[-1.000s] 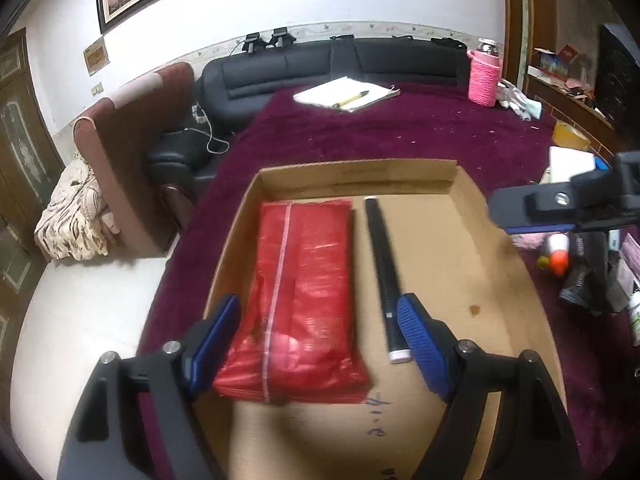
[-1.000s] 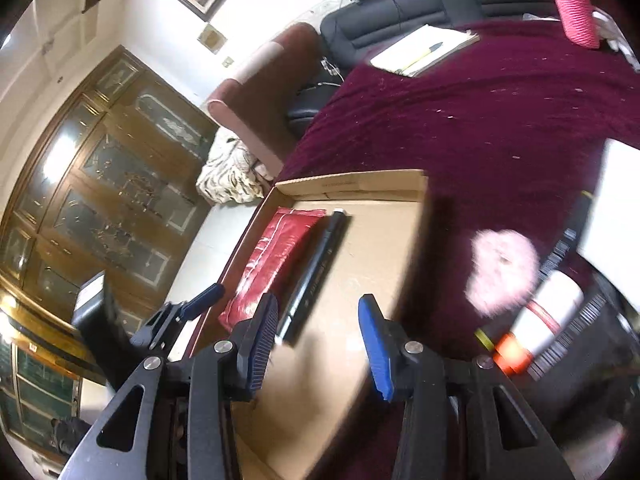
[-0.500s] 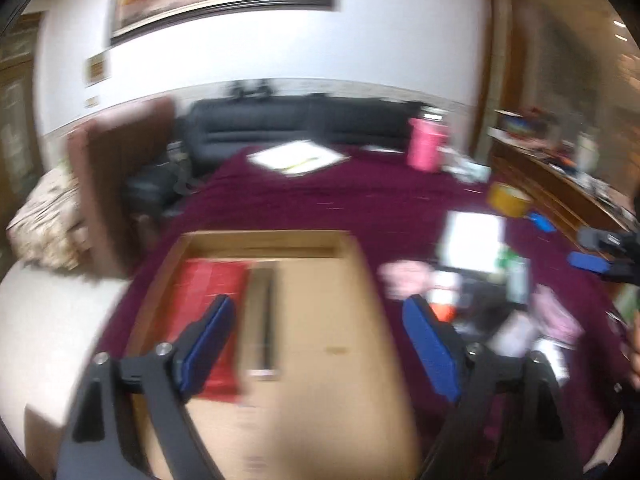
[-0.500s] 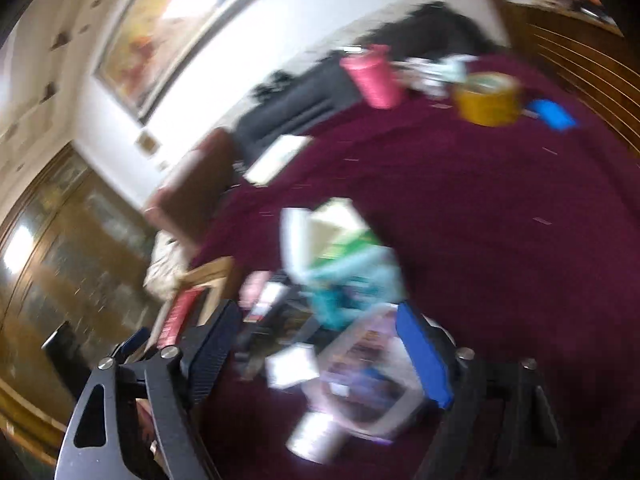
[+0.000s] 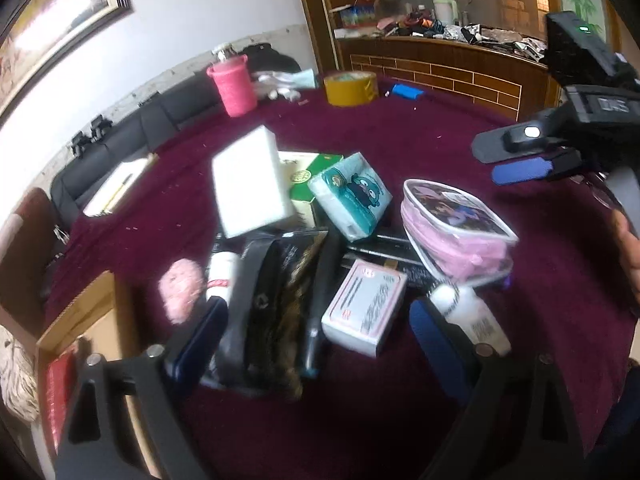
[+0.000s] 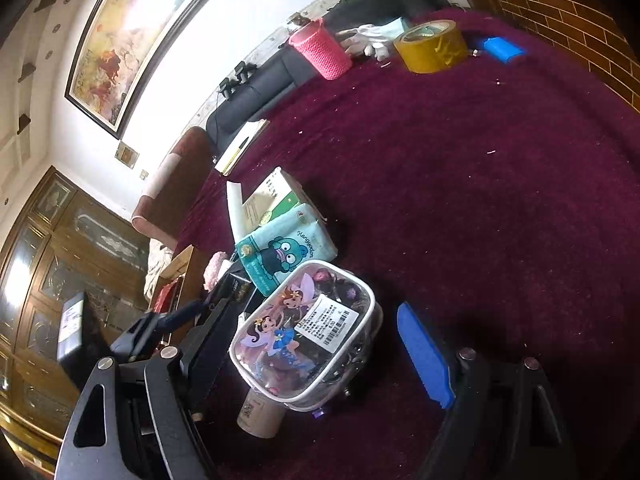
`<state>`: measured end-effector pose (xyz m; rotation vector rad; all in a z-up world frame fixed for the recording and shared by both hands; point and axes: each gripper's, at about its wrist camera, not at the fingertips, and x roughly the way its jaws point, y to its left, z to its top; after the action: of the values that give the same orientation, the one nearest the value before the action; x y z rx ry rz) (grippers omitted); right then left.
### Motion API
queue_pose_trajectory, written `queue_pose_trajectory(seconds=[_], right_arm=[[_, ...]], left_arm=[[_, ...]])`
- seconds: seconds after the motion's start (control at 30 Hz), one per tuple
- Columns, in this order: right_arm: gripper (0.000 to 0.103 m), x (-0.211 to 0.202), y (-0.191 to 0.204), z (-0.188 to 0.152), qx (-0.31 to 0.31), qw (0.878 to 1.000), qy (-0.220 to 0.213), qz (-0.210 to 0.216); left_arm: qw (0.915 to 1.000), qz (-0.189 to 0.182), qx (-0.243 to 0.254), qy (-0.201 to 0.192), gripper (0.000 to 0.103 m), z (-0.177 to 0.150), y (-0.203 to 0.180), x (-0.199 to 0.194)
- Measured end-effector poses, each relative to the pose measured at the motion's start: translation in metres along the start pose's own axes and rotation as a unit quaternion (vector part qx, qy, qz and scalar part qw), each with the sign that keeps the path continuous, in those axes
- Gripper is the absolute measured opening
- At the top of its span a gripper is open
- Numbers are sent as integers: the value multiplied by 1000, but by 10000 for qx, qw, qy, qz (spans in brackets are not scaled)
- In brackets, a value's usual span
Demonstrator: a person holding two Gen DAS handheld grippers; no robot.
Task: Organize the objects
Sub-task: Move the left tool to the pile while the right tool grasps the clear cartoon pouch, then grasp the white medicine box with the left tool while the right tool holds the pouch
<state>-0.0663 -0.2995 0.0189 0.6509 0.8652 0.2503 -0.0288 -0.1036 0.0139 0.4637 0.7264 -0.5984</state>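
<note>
A pile of loose objects lies on the maroon table: a clear pink pouch (image 5: 456,228) (image 6: 308,336), a teal tissue pack (image 5: 352,196) (image 6: 284,252), a white box (image 5: 248,184), a small pink-white carton (image 5: 364,312), a black-gold bag (image 5: 272,312) and a white bottle (image 5: 472,316). My left gripper (image 5: 316,344) is open, just before the carton and bag. My right gripper (image 6: 316,352) is open, its jaws either side of the pouch without touching it. A cardboard box (image 5: 92,328) holding a red packet (image 5: 56,384) sits at the far left.
A pink cup (image 5: 234,88) (image 6: 320,50), a yellow tape roll (image 5: 350,88) (image 6: 432,46), a blue item (image 5: 406,91) (image 6: 502,49) and a notepad with pen (image 5: 116,186) lie farther back. A wooden counter (image 5: 448,68) with clutter stands behind the table.
Both grippers have swung right, from over the cardboard box to the pile of loose objects. The right gripper now frames the pink pouch. Both stayed open.
</note>
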Motion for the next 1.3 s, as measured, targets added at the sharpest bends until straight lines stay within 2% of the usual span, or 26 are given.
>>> queue_pose_trajectory(seconds=[0.03, 0.2, 0.27, 0.3, 0.43, 0.6, 0.7, 0.9, 1.07, 1.13, 1.2, 1.3], right_arm=[[87, 1, -1, 0, 22, 10000, 35, -8], [87, 10, -4, -4, 256, 9992, 308, -96], [88, 14, -3, -6, 320, 9984, 439, -158], [88, 16, -2, -7, 333, 9981, 482, -185], [89, 28, 16, -12, 176, 9970, 649, -391], [96, 44, 46, -11, -228, 9941, 550, -904], [99, 55, 60, -8, -411, 9915, 471, -1137], [100, 58, 63, -14, -583, 9933, 595, -798], [100, 43, 64, -13, -579, 9962, 295, -579], [101, 43, 67, -9, -612, 9960, 235, -612], [101, 50, 71, -3, -460, 9979, 435, -159], [102, 56, 77, 1, -419, 9979, 457, 173]], left_arm=[[10000, -35, 20, 37, 80, 2, -1, 3], [9988, -139, 319, 339, 68, 7, -17, 36], [9984, -412, 111, 379, 53, 7, -18, 42], [9984, -419, 80, 374, 47, 5, -18, 42], [9989, -338, -39, 311, 47, -3, -21, 35], [9966, -386, -721, 54, 48, -16, -6, 10], [9951, -339, -928, -36, 48, -23, -1, 2], [9909, -505, -1239, -133, 48, -30, 11, -5], [9865, -690, -1478, -131, 48, -30, 22, -3], [9861, -710, -1495, -152, 48, -31, 23, -4], [9862, -695, -1495, -174, 48, -30, 22, -4], [9865, -630, -1498, -218, 48, -31, 23, -7]])
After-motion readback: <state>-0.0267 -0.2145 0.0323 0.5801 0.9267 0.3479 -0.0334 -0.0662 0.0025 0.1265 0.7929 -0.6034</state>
